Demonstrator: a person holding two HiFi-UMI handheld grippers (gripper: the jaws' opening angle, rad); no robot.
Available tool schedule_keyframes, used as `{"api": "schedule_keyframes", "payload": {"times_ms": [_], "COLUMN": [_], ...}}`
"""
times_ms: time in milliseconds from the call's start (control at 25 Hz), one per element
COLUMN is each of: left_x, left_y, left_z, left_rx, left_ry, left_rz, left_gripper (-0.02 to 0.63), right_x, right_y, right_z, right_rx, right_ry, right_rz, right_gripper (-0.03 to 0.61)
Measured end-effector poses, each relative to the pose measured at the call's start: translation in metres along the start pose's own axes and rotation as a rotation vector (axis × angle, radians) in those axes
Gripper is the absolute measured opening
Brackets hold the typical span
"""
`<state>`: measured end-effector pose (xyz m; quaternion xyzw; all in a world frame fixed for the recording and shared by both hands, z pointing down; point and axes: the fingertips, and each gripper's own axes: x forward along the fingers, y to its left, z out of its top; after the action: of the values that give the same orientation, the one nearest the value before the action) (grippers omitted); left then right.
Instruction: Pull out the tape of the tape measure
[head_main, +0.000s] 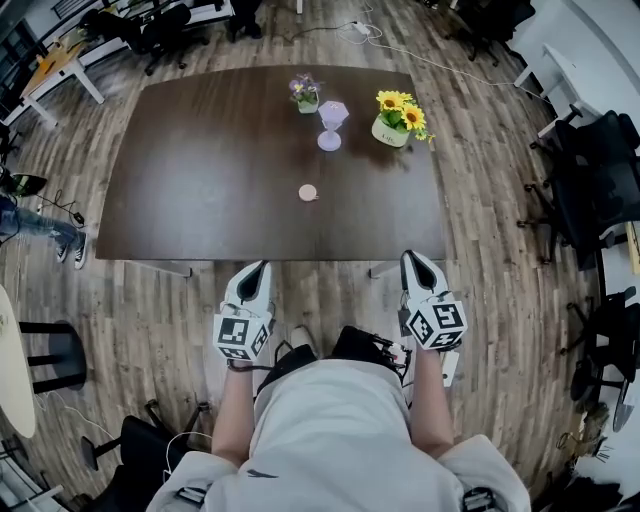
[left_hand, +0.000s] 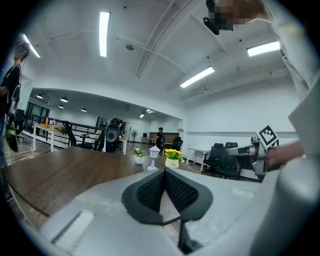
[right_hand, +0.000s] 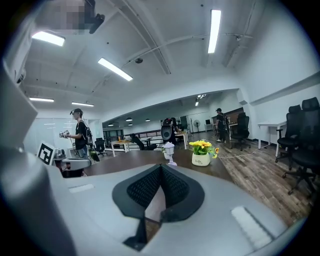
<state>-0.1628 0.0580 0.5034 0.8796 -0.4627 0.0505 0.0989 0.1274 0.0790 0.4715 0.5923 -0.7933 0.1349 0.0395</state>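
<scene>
The dark desk (head_main: 200, 170) fills the middle of the head view. Just short of its near edge, the left tool (head_main: 260, 268) and the right tool (head_main: 411, 260) each have their jaws pressed together on nothing. The tape measure (head_main: 308, 193), probably the small round pinkish case, lies near the desk's centre, well apart from both. It looks light, hard and smooth, so it would likely slide when pulled. One tool should pinch the case across its rim while the other takes the tape's end, which is too small to make out.

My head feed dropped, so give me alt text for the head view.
Left claw and right claw hang shut and empty before a dark table. A round tape measure lies mid-table; beyond stand a sunflower pot, a lantern and purple flowers.
</scene>
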Motion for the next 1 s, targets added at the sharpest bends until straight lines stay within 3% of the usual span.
{"api": "schedule_keyframes", "payload": {"times_ms": [360, 880, 1000], "left_x": [0.027, 0.094, 0.105], "left_y": [0.011, 0.030, 0.033], "left_z": [-0.004, -0.001, 0.001], "left_rx": [0.008, 0.034, 0.076], "left_ry": [0.028, 0.060, 0.067], "left_rz": [0.008, 0.122, 0.140], "left_gripper": [0.005, 0.005, 0.005], "right_x": [0.016, 0.091, 0.101], "right_y": [-0.022, -0.094, -0.102], "right_z": [0.000, 0.018, 0.018], "right_rx": [0.008, 0.005, 0.008], "right_ry": [0.016, 0.049, 0.060], "right_rz": [-0.014, 0.106, 0.132], "right_gripper": [0.000, 0.000, 0.000]}}
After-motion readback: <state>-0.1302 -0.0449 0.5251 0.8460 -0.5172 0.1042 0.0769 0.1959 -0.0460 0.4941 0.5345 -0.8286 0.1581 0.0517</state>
